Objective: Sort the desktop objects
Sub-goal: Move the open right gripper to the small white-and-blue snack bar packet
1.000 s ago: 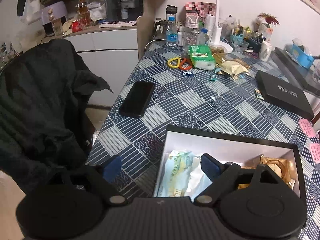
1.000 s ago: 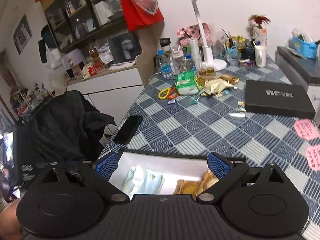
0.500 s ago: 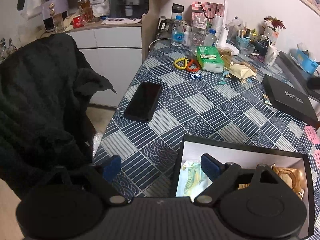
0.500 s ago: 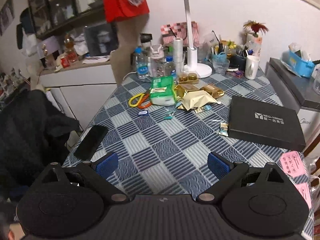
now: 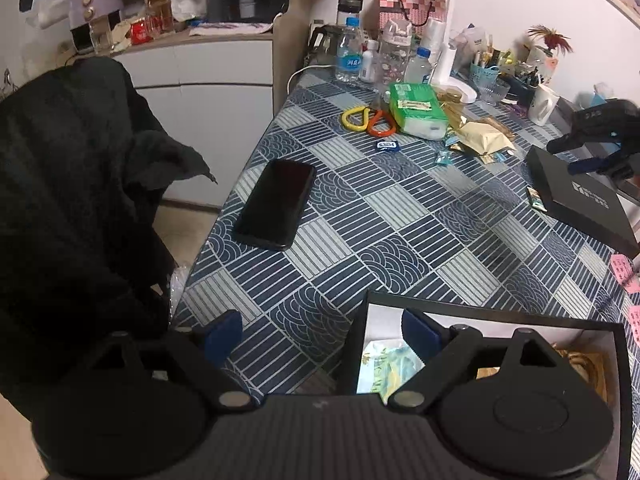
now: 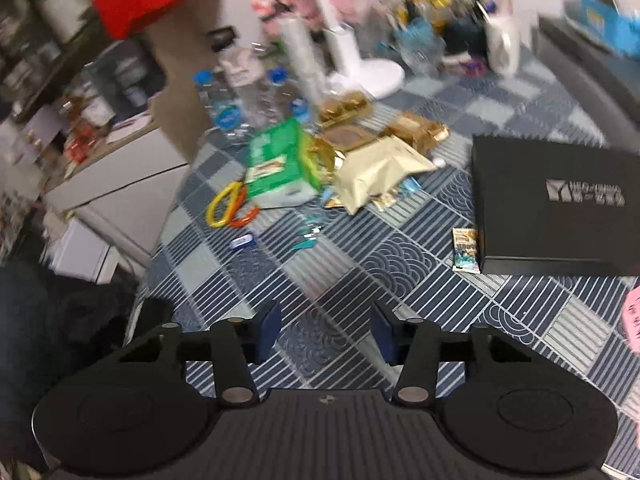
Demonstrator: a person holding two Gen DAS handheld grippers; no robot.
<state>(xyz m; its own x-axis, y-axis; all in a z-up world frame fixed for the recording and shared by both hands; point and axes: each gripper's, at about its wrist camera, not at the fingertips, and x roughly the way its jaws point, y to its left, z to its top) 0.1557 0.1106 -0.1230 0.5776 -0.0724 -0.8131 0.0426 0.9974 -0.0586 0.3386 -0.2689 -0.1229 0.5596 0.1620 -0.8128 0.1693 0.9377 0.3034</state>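
Note:
My left gripper is open and holds nothing; its right finger hangs over the left wall of the open black box, and its left finger is over the tablecloth. A green-white packet and gold items lie in the box. My right gripper hovers over bare tablecloth with its jaws closing on nothing; the left wrist view shows it far right. Ahead of it lie a small snack packet, a gold pouch, a green tissue pack, yellow and orange clips and teal candy.
A black phone lies near the table's left edge. A black box lid lies on the right. Bottles, a white lamp base and a mug crowd the far end. A dark jacket on a chair stands left.
My right gripper swept forward from over the box to mid-table and its jaws narrowed. The left gripper drifted a little left, so the box sits further right in its view.

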